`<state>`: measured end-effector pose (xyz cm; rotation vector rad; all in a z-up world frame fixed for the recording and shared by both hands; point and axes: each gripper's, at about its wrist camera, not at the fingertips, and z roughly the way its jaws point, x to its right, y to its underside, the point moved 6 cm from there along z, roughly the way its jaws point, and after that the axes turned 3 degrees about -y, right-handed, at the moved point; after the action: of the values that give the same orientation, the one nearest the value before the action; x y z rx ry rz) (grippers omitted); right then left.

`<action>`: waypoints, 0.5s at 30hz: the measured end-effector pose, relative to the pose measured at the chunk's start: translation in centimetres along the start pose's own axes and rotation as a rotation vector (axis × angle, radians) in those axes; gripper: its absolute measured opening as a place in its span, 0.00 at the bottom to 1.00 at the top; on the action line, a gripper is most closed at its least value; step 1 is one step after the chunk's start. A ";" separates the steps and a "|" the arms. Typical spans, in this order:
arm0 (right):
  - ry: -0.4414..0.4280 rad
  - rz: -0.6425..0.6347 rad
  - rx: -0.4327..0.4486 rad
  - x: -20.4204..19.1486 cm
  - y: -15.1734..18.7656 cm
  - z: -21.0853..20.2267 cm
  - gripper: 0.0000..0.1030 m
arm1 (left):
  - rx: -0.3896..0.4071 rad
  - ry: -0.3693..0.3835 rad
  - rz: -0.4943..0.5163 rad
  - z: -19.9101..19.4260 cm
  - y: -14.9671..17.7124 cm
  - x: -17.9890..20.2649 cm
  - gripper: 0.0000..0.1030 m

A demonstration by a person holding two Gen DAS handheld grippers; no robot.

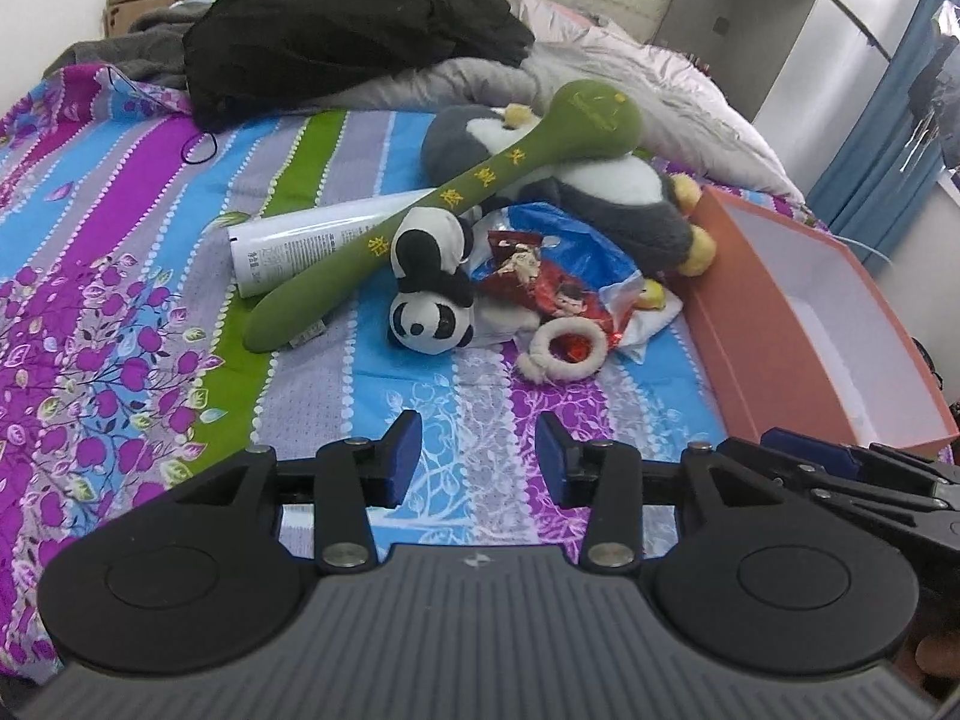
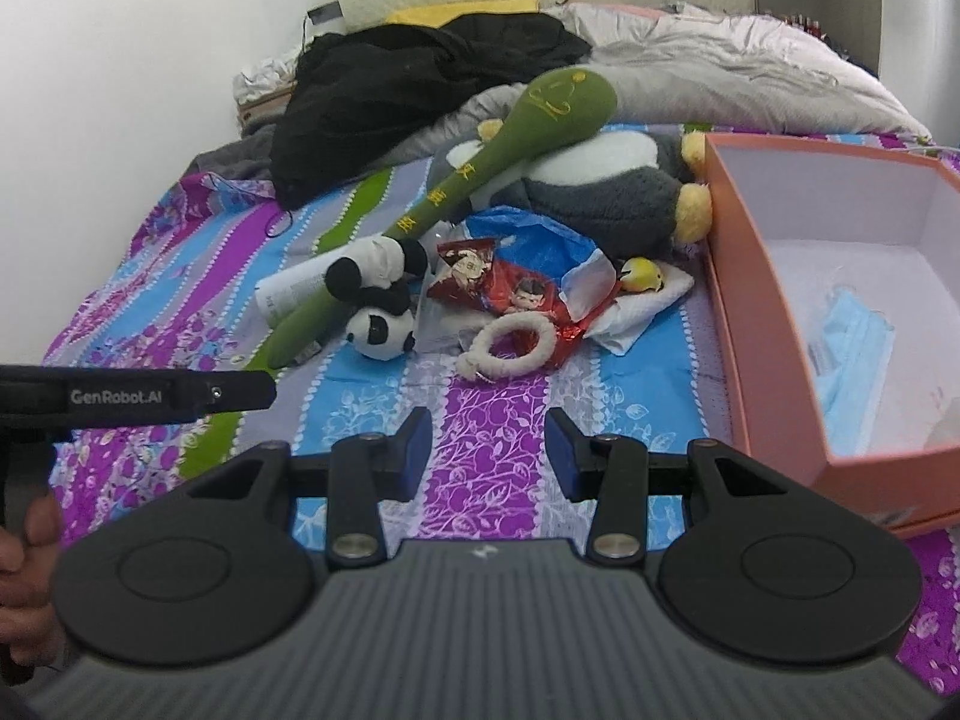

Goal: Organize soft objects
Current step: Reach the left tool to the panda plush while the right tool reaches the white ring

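Observation:
A pile lies on the striped bed sheet [image 1: 150, 228]: a small panda plush [image 1: 429, 294], a long green plush club [image 1: 456, 192], a big grey and white penguin plush [image 1: 612, 198], a cream fabric ring [image 1: 567, 351], red snack packets [image 1: 540, 276] and a white tube [image 1: 300, 240]. My left gripper [image 1: 479, 456] hovers open in front of the pile, nothing between its fingers. In the right wrist view the panda plush [image 2: 378, 306], the club [image 2: 480, 180], the penguin [image 2: 606, 186] and the ring [image 2: 510, 348] lie ahead of my right gripper [image 2: 489, 450], which is open and holds nothing.
An orange box [image 2: 738, 276] with a white inside stands at the right and holds a blue face mask [image 2: 852, 348]. Black clothing [image 1: 336, 30] and a pale quilt [image 2: 738, 72] lie at the back. The left gripper's body [image 2: 138, 396] and a hand [image 2: 24, 564] show at left.

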<state>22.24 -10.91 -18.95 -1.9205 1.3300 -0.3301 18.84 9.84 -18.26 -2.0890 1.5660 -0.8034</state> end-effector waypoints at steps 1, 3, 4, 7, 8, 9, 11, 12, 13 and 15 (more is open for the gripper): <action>0.002 0.001 -0.008 0.2 -0.1 0.6 0.43 | -0.006 -0.001 -0.001 0.6 -0.2 -0.1 0.46; 0.005 0.001 -0.026 0.5 -0.3 1.9 0.43 | -0.012 0.002 -0.005 1.8 -0.6 -0.3 0.46; 0.006 0.005 -0.036 0.6 -0.5 2.6 0.43 | -0.016 0.000 -0.009 2.5 -0.9 -0.5 0.46; 0.000 0.016 -0.053 1.0 -1.0 4.5 0.43 | -0.027 -0.006 -0.026 4.5 -1.6 -1.0 0.46; 0.000 0.019 -0.059 1.0 -1.2 5.1 0.43 | -0.032 -0.009 -0.030 5.1 -1.9 -1.1 0.46; 0.000 0.025 -0.065 1.2 -1.3 5.8 0.43 | -0.039 -0.011 -0.032 5.8 -2.1 -1.1 0.46; 0.000 0.037 -0.079 1.3 -1.6 7.3 0.43 | -0.045 -0.013 -0.032 7.0 -2.6 -1.4 0.46; 0.001 0.042 -0.089 1.4 -1.8 8.1 0.43 | -0.050 -0.014 -0.032 7.7 -3.0 -1.5 0.46; 0.001 0.046 -0.097 1.5 -1.9 8.8 0.43 | -0.055 -0.014 -0.031 8.4 -3.2 -1.7 0.46; 0.012 0.054 -0.106 1.7 -2.2 10.2 0.43 | -0.067 -0.012 -0.026 9.7 -3.7 -1.9 0.46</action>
<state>30.44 -7.56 -24.62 -1.9680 1.4300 -0.2484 27.51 12.53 -23.57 -2.1614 1.5838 -0.7551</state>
